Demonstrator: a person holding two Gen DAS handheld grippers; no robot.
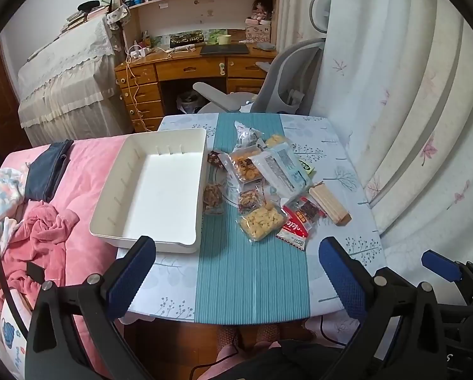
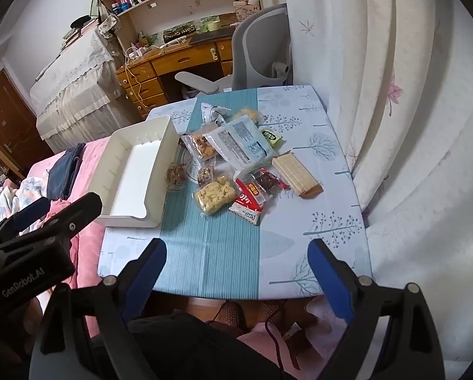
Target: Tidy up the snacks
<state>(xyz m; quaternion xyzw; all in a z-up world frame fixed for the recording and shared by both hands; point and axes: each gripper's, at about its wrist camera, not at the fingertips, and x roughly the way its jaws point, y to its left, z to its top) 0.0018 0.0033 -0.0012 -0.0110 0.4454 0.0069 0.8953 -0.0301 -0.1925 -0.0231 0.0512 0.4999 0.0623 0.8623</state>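
A pile of snack packs lies in the middle of the table: a clear pack of yellow puffs (image 1: 261, 221) (image 2: 215, 194), a red and white pack (image 1: 295, 231) (image 2: 249, 202), a pale wafer pack (image 1: 329, 202) (image 2: 296, 172) and a large pale blue pack (image 1: 280, 167) (image 2: 239, 142). Left of the pile stands a white tray (image 1: 160, 190) (image 2: 132, 174) with nothing in it. My left gripper (image 1: 236, 269) hovers open over the table's near edge, short of the tray and the pile. Beside it, my right gripper (image 2: 238, 269) is open too, holding nothing.
The table (image 1: 347, 247) wears a pale cloth with a teal runner. A bed with pink blankets (image 1: 78, 190) adjoins its left side, under the tray's left edge. A curtain (image 1: 410, 126) hangs close on the right. A grey office chair (image 1: 287, 79) and a wooden desk stand behind.
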